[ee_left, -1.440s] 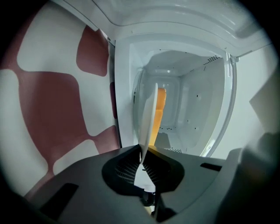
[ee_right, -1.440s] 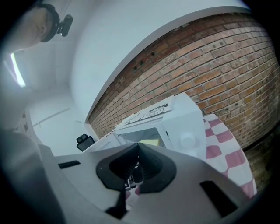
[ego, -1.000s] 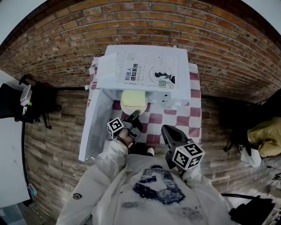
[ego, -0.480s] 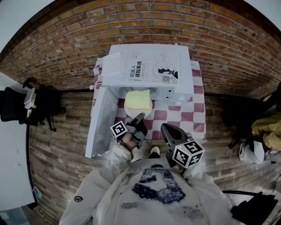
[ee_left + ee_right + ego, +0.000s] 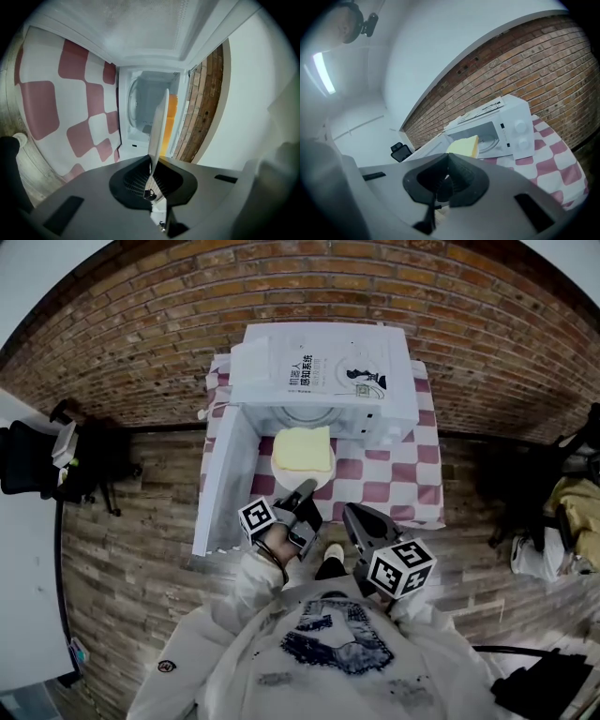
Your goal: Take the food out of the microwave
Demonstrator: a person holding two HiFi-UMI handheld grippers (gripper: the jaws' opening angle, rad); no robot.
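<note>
- R gripper (image 5: pixel 359 519): jaws together, empty, nearest me.
- L gripper (image 5: pixel 305 491): clamped on rim of plate (image 5: pixel 158 126).
- Yellow food slab (image 5: pixel 302 448) lies on plate, over checked cloth (image 5: pixel 398 479), just outside microwave (image 5: pixel 323 371).
- I judge plate stiff and slick; food soft, light, may slide. Grip at rim only, hold level.

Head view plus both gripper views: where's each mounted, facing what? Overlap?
Head view: on the person's head, steeply down at the microwave; shows torso, arms, left gripper, right gripper.
Left gripper view: on that gripper, sideways, into the microwave; jaws shut on the plate.
Right gripper view: on that gripper, toward the microwave's front; jaws shut, empty.
Shared: microwave, food.
</note>
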